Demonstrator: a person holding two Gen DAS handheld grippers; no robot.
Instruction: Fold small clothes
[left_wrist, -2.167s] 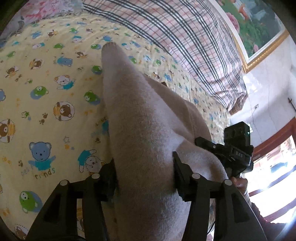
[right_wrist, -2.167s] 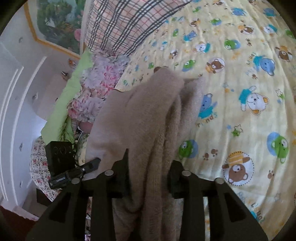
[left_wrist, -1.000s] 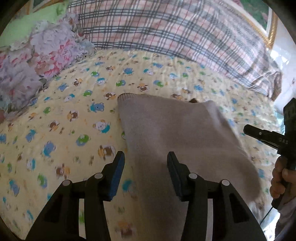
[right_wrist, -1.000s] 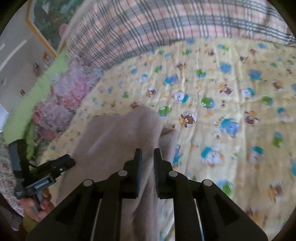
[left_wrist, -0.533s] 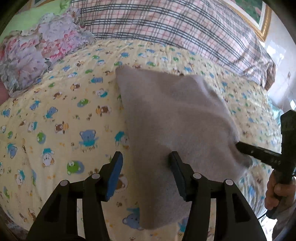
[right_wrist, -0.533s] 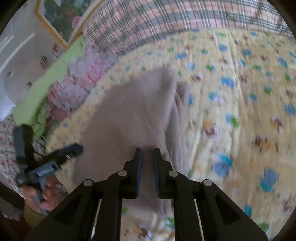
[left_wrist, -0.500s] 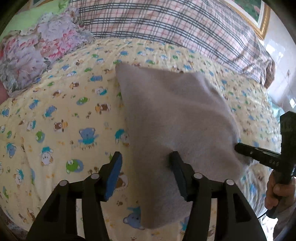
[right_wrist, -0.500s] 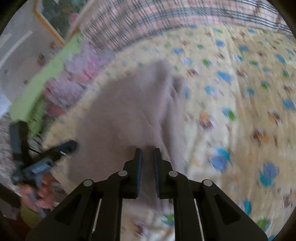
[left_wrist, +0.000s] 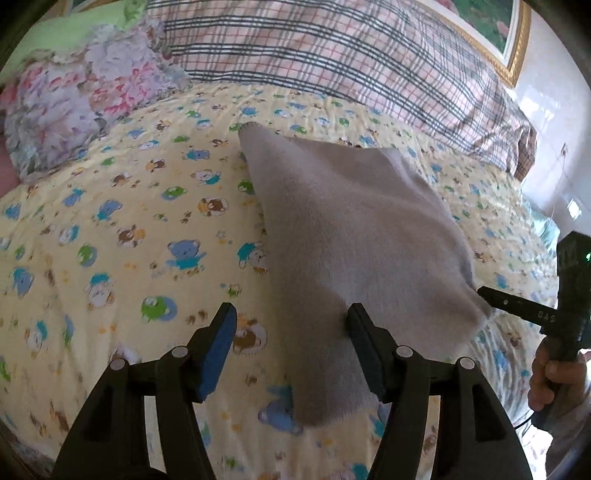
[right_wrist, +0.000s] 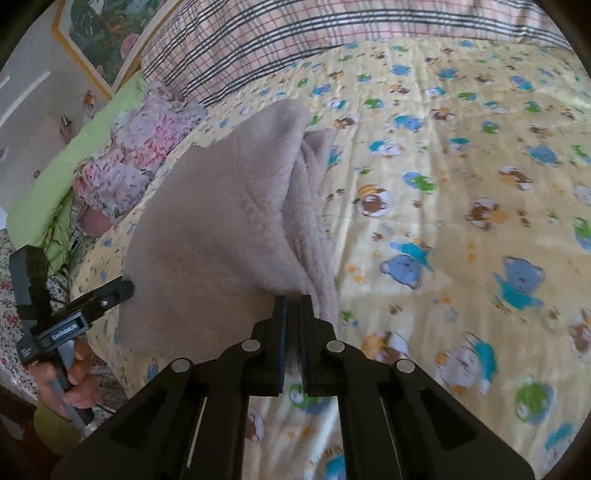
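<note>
A beige fleece garment (left_wrist: 354, 236) was seen spread over a yellow bedsheet (left_wrist: 122, 229) printed with cartoon bears, its far corner lying toward a plaid blanket (left_wrist: 332, 55) at the head of the bed; a floral cushion (left_wrist: 74, 96) was set at the sheet's far left edge. The left gripper (left_wrist: 290, 332) was held with its jaws set wide, having just been opening further; the near edge of the garment was found between them, against the right finger (left_wrist: 364, 343), while the blue-padded left finger (left_wrist: 218, 347) stood clear of the cloth over the sheet; no grip was made. In the right wrist view, the right gripper (right_wrist: 291, 314) was seen nearly closed, its narrow jaws pinched on a bunched fold of the garment (right_wrist: 229, 221), which was lifted into a ridge there; the left gripper (right_wrist: 92, 302) and the hand (right_wrist: 70, 380) carrying it were seen at the garment's left edge. A framed picture (right_wrist: 99, 40) was hung on the wall behind the bed.
</note>
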